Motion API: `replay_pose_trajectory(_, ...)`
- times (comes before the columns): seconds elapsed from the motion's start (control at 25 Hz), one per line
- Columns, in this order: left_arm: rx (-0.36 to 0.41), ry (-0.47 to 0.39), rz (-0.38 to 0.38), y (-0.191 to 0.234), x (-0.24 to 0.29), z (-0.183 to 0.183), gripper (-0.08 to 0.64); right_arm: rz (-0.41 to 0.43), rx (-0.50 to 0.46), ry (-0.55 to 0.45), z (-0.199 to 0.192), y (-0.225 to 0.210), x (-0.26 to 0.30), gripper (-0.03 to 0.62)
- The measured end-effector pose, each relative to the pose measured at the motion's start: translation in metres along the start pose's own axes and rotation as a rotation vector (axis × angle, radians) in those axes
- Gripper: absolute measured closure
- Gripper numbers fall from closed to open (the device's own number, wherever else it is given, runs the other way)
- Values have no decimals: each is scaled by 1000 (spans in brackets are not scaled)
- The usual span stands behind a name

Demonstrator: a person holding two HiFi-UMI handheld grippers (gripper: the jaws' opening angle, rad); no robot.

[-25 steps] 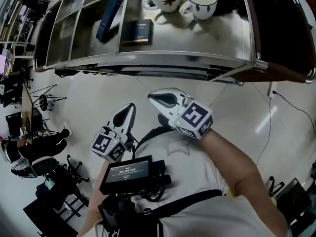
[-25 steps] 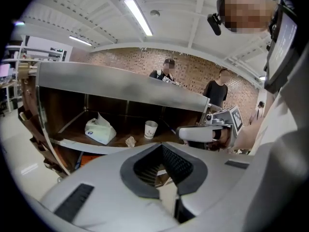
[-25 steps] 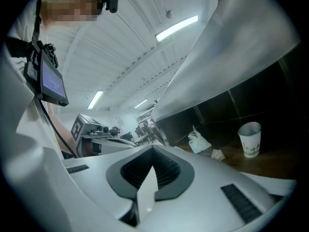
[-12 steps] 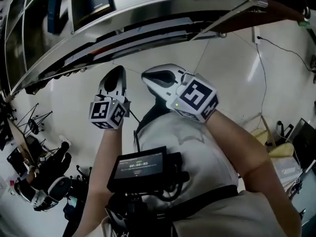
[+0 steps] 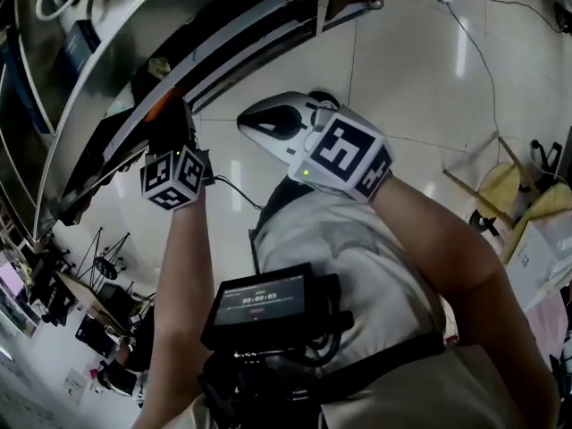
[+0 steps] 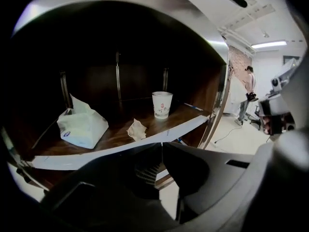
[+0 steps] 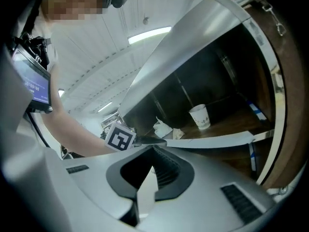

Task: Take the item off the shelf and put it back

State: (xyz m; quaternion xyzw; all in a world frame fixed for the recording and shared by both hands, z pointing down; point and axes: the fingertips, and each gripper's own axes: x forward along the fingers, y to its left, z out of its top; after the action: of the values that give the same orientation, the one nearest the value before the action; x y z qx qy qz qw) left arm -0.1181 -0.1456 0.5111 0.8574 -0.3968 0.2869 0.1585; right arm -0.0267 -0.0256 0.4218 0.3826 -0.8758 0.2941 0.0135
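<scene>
- Glossy white floor tiles (image 5: 393,79) spread out from the foot of the shelf (image 6: 181,112), a curved unit with brushed-metal edging, a dark wood board and a pale strip along its front lip.
- On the shelf board, toward its right end, a white paper cup (image 6: 162,104) with a small printed pattern stands upright.
- A soft white tissue pack (image 6: 82,127), one sheet peaking from its top, sits at the board's left end.
- A crumpled paper wad (image 6: 136,129) lies near the board's front lip, about midway along it.
- All three rest on the shelf, and neither gripper has hold of any of them.
- Facing the shelf's open front from outside, the dark left gripper (image 6: 161,144) has its jaws all but together. They have just begun to ease apart, leaving only a thin slit, and nothing lies between them.
- The smooth grey-white right gripper (image 7: 152,148) is off to the side of the shelf and farther from it than the left. Its jaw tips are together and it is empty, with one ribbed pad showing.
- Each gripper carries a cube with black-and-white square markers. The left cube (image 5: 172,177) is close below the shelf's metal edge, and the right cube (image 5: 344,155) is out over the floor.
- A thin black cable (image 5: 483,52) trails across the tiles away from the shelf.
- Beyond the shelf's right end, a person (image 6: 249,88) stands in the bright room.
</scene>
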Motion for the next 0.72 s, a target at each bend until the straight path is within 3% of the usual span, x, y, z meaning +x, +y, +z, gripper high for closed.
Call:
replay_pose_trajectory(0.16,-76,5,73,23,15,10,533,-47,37,-35,-2,-13,-16,588)
replay_pose_trajectory(0.32,-56,8,141,47,24,20,466,-94,62,-70,-3,-25,-31,588)
replay_pose_trajectory(0.48,-66,34,162,58,40,24,345,-138,79,-100,-3,-33,-46,588)
replay_pose_trajectory(0.72,-62,52,158,67,60,29,344,-187,103,-130,-6,-39,-61,588)
